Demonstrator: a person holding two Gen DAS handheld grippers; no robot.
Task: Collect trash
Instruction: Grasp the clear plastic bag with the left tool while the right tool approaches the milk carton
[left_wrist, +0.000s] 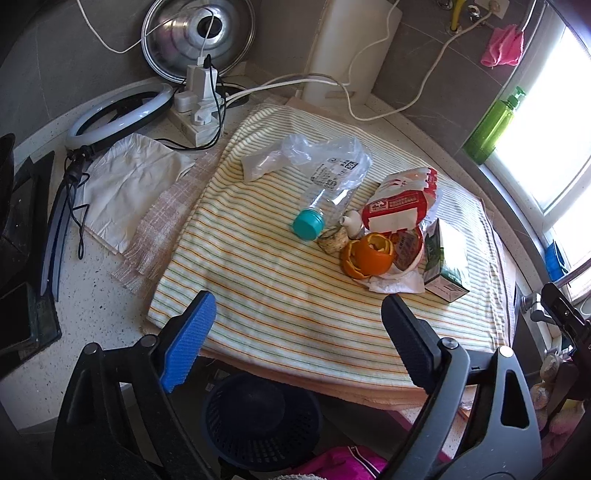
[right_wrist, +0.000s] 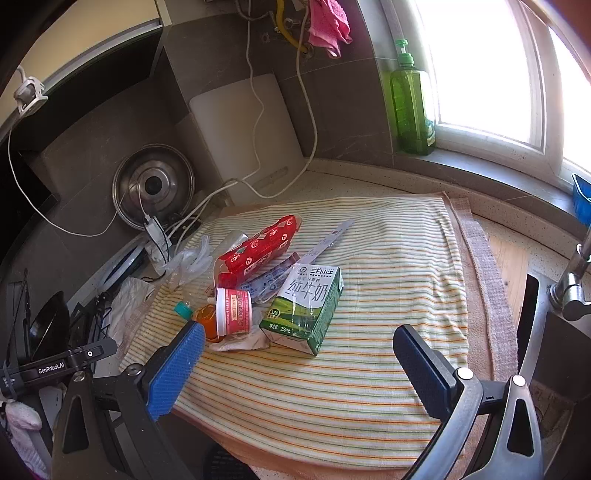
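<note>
The trash lies heaped on a striped towel (left_wrist: 280, 295) spread over the counter. In the left wrist view a crushed clear plastic bottle (left_wrist: 332, 192) with a teal cap (left_wrist: 308, 223) lies on its side, its inside showing nothing but creased plastic. At its 4 o'clock sits a curled orange peel (left_wrist: 367, 256), touching a tipped paper cup (left_wrist: 408, 251); a red-and-white snack wrapper (left_wrist: 400, 203) rests above them and a green milk carton (left_wrist: 445, 258) lies at the heap's 3 o'clock edge. A dark blue mesh bin (left_wrist: 258, 417) stands below the counter edge at 6 o'clock; what shows of its inside is bare.

The right wrist view shows the milk carton (right_wrist: 304, 306) face-on with its printed front, the cup's (right_wrist: 234, 312) red label, and a flat foil sachet (right_wrist: 273, 282) between carton and wrapper (right_wrist: 258, 249); there only the rim of the bin appears. A green pump bottle (right_wrist: 410, 103) stands on the windowsill at 1 o'clock.

The left gripper (left_wrist: 299, 332) and right gripper (right_wrist: 299, 362) both hang above the towel's near edge, fingers spread wide with nothing between them.
</note>
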